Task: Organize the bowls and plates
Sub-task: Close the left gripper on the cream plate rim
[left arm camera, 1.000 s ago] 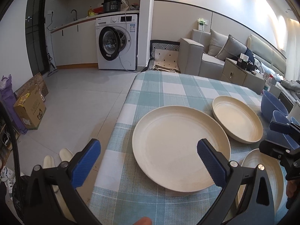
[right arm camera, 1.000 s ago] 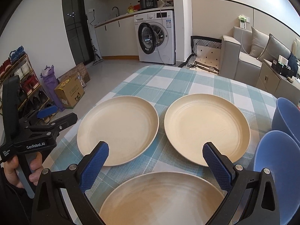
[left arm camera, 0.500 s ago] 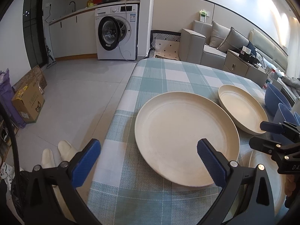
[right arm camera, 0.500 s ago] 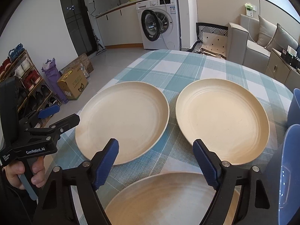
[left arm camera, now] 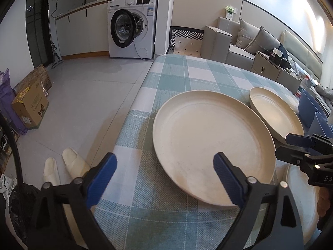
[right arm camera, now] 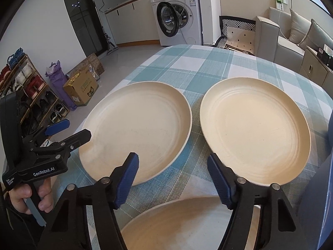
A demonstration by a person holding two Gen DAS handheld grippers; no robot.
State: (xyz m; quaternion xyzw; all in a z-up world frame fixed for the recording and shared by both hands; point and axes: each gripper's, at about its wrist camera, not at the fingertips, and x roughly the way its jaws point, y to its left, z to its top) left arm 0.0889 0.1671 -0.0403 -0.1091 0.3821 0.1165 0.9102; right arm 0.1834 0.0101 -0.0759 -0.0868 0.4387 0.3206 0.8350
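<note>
Clearly the left gripper [left arm camera: 164, 173] has been closing yet stands apart and empty, the near cream plate [left arm camera: 210, 139] ahead of its right finger. Stiff, smooth, probably light — pinch its raised rim. The right gripper [right arm camera: 172, 177] — narrowing, empty — hovers above another plate [right arm camera: 177, 227].

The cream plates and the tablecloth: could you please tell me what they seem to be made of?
Plates: probably matte plastic or a plant-fibre composite; dull cream with fine dark specks and moulded rings, no glaze shine. Tablecloth: woven fabric or woven vinyl; a coarse visible weave in a teal and white check.
</note>
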